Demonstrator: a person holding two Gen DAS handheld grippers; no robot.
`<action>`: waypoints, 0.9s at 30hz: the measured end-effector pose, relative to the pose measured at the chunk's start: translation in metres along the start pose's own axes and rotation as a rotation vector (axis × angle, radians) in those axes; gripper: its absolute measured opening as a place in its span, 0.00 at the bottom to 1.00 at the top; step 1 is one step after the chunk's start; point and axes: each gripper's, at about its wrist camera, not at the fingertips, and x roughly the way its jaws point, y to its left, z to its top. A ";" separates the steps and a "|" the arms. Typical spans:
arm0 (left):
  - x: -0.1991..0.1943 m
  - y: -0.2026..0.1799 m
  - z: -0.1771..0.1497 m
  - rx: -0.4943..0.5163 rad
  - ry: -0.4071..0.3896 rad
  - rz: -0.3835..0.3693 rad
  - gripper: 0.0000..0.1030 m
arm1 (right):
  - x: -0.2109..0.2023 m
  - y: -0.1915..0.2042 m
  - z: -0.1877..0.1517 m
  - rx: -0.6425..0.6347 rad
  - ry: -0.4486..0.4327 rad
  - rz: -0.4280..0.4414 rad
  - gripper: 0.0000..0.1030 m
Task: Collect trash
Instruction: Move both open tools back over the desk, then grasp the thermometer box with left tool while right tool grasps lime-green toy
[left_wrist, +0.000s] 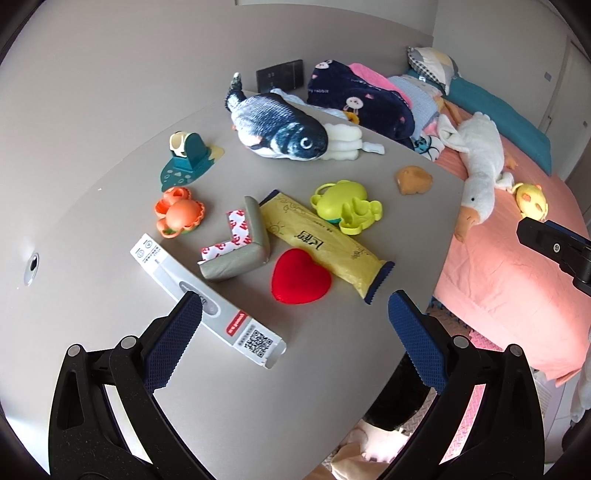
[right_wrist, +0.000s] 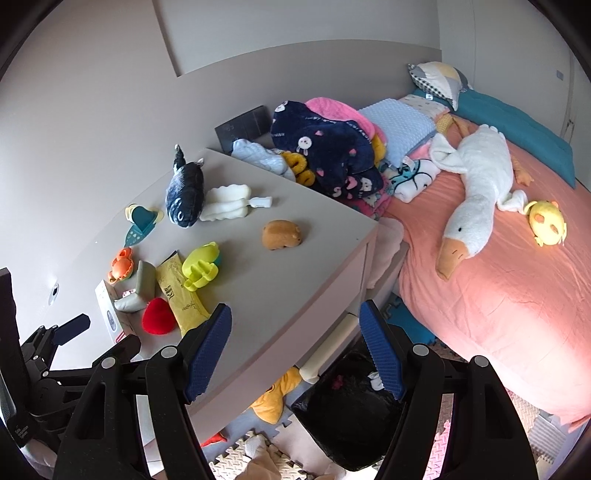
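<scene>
On the grey table (left_wrist: 221, 387) lie a long white carton (left_wrist: 173, 273) with a QR code, a yellow crinkled packet (left_wrist: 325, 247) and a grey foam corner guard (left_wrist: 240, 254) with red-and-white backing. My left gripper (left_wrist: 295, 325) hovers open over the table's near edge, its left finger just above the carton and nothing between the pads. My right gripper (right_wrist: 295, 321) is open and empty beyond the table's corner, above a black bin bag (right_wrist: 343, 417) on the floor. The packet (right_wrist: 177, 295) and carton (right_wrist: 105, 306) show to its left.
Toys share the table: a plush fish (left_wrist: 277, 129), red heart (left_wrist: 299, 277), green frog (left_wrist: 343, 203), orange toy (left_wrist: 181, 216), teal tape dispenser (left_wrist: 188, 158) and brown plush (left_wrist: 413, 179). A bed (right_wrist: 498, 295) with a goose plush (right_wrist: 476, 199) and blankets (right_wrist: 325, 147) stands on the right.
</scene>
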 end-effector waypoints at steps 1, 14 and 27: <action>0.001 0.005 -0.001 -0.010 0.002 0.009 0.94 | 0.003 0.004 0.001 -0.007 0.002 0.009 0.70; 0.032 0.061 -0.001 -0.145 0.061 0.067 0.93 | 0.046 0.052 0.015 -0.078 0.045 0.062 0.70; 0.062 0.096 -0.007 -0.227 0.130 0.029 0.61 | 0.096 0.080 0.026 -0.104 0.104 0.078 0.70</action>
